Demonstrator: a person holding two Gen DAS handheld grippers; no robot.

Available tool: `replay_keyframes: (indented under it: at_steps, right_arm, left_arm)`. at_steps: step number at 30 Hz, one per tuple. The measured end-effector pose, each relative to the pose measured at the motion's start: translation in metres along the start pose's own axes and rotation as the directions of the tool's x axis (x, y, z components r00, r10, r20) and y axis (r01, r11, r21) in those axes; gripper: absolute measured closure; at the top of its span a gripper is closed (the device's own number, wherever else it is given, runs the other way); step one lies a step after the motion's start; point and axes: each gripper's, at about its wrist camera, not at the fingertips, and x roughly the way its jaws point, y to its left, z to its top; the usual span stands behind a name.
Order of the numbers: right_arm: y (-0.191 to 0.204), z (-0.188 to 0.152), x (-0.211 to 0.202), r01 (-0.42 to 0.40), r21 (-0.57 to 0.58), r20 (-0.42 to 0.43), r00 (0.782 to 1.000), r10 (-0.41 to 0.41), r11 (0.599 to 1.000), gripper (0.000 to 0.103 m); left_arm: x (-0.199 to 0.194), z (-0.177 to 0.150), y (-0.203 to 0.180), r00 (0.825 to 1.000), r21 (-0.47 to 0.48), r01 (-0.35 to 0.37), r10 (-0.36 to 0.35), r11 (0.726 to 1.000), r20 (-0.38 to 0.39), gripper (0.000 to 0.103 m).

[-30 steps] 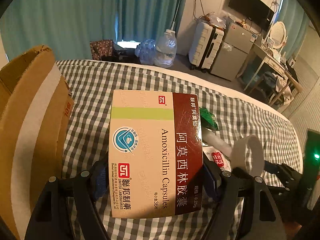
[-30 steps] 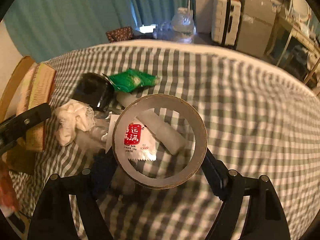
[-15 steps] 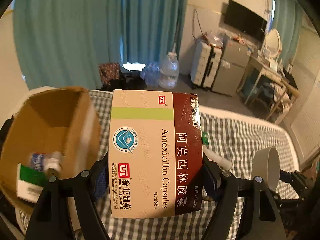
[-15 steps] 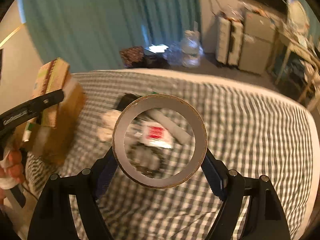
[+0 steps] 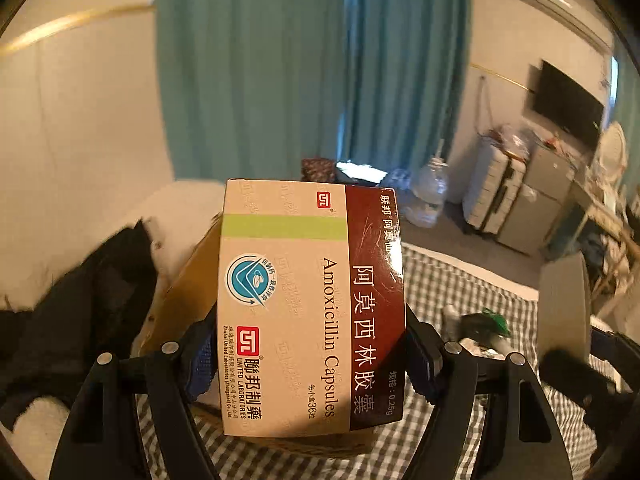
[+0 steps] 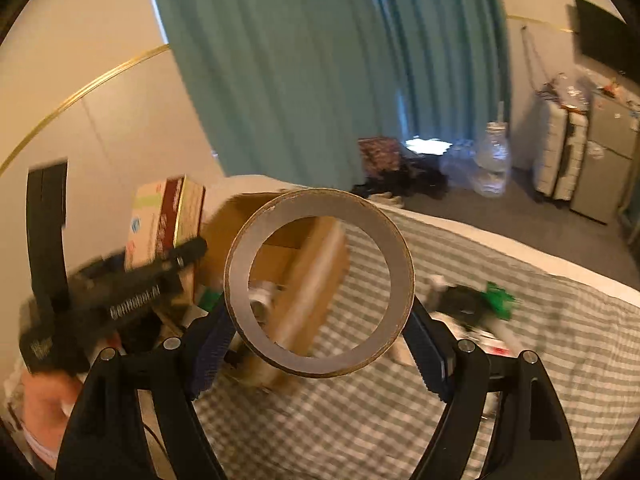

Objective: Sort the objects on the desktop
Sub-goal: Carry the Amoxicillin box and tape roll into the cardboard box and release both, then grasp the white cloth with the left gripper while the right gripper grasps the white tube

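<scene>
Cardboard box (image 6: 316, 264) on checked cloth (image 6: 500, 380), left of small clutter (image 6: 476, 308).

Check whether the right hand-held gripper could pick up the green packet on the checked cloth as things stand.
Probably not: the right hand-held gripper is already clamped on a brown cardboard tape ring, so its jaws are occupied; the green packet itself lies unobstructed.

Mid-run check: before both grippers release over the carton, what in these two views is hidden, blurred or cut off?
- Cardboard carton, left wrist view: the held medicine box covers its opening.
- Carton contents, right wrist view: motion blur, partly behind the tape roll; items unreadable.
- Leftover pile on the checked cloth: smeared in both views; only a green packet is distinguishable.
- Person's hand, right wrist view: cut off by the edge.
</scene>
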Motion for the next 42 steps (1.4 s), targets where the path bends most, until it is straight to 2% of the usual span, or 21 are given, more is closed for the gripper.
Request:
replay_keyframes:
  at_steps: [3, 8, 10, 14, 15, 17, 19, 24, 29, 32, 34, 38, 42]
  right_arm:
    - [0.023, 0.011, 0.025, -0.022, -0.027, -0.010, 1.000, 0.022, 0.999, 0.023]
    - [0.052, 0.023, 0.083, -0.051, -0.031, -0.059, 0.997, 0.049, 0.998, 0.023]
    - [0.055, 0.022, 0.096, -0.037, -0.037, -0.059, 0.998, 0.035, 0.999, 0.023]
    - [0.059, 0.020, 0.115, -0.064, -0.030, -0.071, 0.996, 0.061, 0.998, 0.022]
    - [0.058, 0.021, 0.118, -0.068, -0.030, -0.076, 0.995, 0.066, 0.997, 0.022]
    - [0.059, 0.026, 0.127, -0.064, -0.022, -0.103, 0.993, 0.062, 0.998, 0.017]
    - [0.053, 0.032, 0.128, -0.048, 0.001, -0.104, 0.993, 0.048, 0.999, 0.014]
    - [0.034, 0.045, 0.108, -0.045, 0.058, -0.052, 0.997, 0.048, 0.997, 0.013]
    - [-0.003, 0.038, 0.059, 0.053, 0.032, -0.005, 0.999, -0.053, 0.998, 0.012]
    - [-0.038, 0.023, 0.019, 0.187, 0.006, 0.029, 0.982, -0.187, 0.982, 0.012]
    - [-0.066, 0.010, -0.006, 0.253, 0.024, 0.032, 0.967, -0.254, 0.967, 0.012]
    - [-0.117, -0.027, -0.045, 0.337, 0.097, -0.005, 0.941, -0.339, 0.936, 0.012]
    - [-0.150, -0.059, -0.062, 0.384, 0.141, -0.039, 0.923, -0.383, 0.913, 0.012]
  left_arm:
    - [0.017, -0.005, 0.027, 0.998, -0.022, -0.068, 0.068, 0.997, -0.010, 0.025]
    - [0.046, -0.013, 0.052, 0.998, -0.060, -0.044, 0.042, 0.997, -0.037, 0.025]
    - [0.054, -0.016, 0.058, 0.997, -0.061, -0.060, 0.057, 0.996, -0.043, 0.025]
    - [0.068, -0.020, 0.066, 0.997, -0.061, -0.060, 0.057, 0.996, -0.050, 0.023]
    - [0.069, -0.020, 0.065, 0.997, -0.065, -0.054, 0.051, 0.996, -0.055, 0.021]
    - [0.073, -0.020, 0.062, 0.997, -0.065, -0.051, 0.047, 0.997, -0.060, 0.007]
    - [0.074, -0.021, 0.059, 0.995, -0.044, -0.084, 0.082, 0.995, -0.050, 0.002]
    - [0.076, -0.021, 0.056, 0.992, -0.047, -0.113, 0.110, 0.992, -0.058, 0.002]
    - [0.066, -0.017, 0.044, 0.998, -0.049, -0.045, 0.044, 0.998, -0.034, 0.002]
    - [0.051, -0.017, 0.021, 0.999, 0.001, -0.022, 0.022, 1.000, -0.025, 0.001]
    - [0.038, -0.018, 0.000, 0.999, 0.028, 0.028, -0.027, 0.999, -0.021, 0.000]
    - [0.018, -0.025, -0.042, 0.993, 0.059, 0.117, -0.115, 0.991, -0.038, 0.000]
    - [0.008, -0.040, -0.087, 0.985, 0.122, 0.162, -0.155, 0.979, -0.072, 0.000]
